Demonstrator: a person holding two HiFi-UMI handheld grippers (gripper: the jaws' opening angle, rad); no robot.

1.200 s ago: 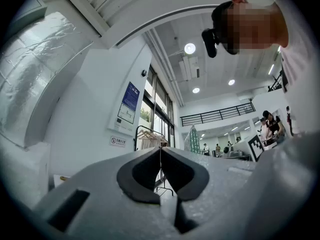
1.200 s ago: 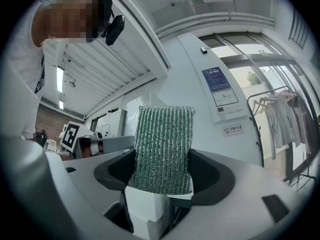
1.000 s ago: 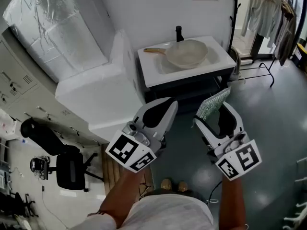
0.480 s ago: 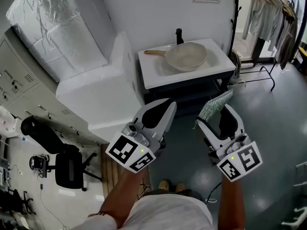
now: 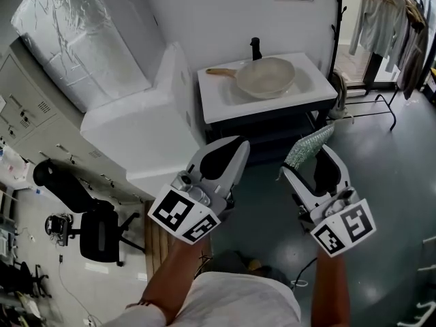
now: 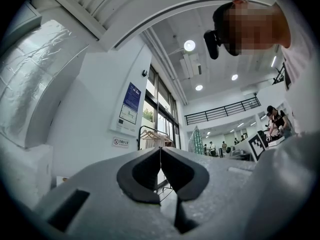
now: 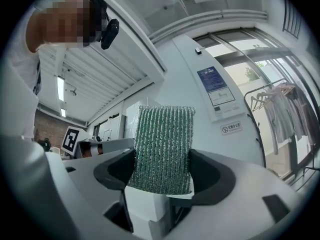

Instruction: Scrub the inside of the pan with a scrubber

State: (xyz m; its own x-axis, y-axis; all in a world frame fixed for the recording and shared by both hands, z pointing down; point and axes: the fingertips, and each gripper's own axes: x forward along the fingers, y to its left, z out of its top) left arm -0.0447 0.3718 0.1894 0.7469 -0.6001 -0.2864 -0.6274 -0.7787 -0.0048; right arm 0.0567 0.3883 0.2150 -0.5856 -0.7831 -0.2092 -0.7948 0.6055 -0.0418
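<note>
A cream pan [image 5: 266, 77] with a wooden handle sits on the white sink counter [image 5: 225, 104] some way ahead in the head view. My right gripper [image 5: 315, 150] is shut on a green ribbed scrubber [image 5: 305, 148], which stands upright between the jaws [image 7: 162, 149] in the right gripper view. My left gripper [image 5: 235, 152] is shut with nothing in it; its black pads [image 6: 147, 171] meet at the tip in the left gripper view. Both grippers hang in the air short of the counter, pointing slightly upward.
A black tap [image 5: 255, 48] rises behind the pan. Large white foam blocks [image 5: 146, 128] stand left of the counter. A clothes rack [image 5: 381, 19] with garments is at the right. An office chair [image 5: 95, 234] stands on the floor at lower left.
Both grippers have drifted slightly forward toward the counter. The scrubber stays held in the right gripper.
</note>
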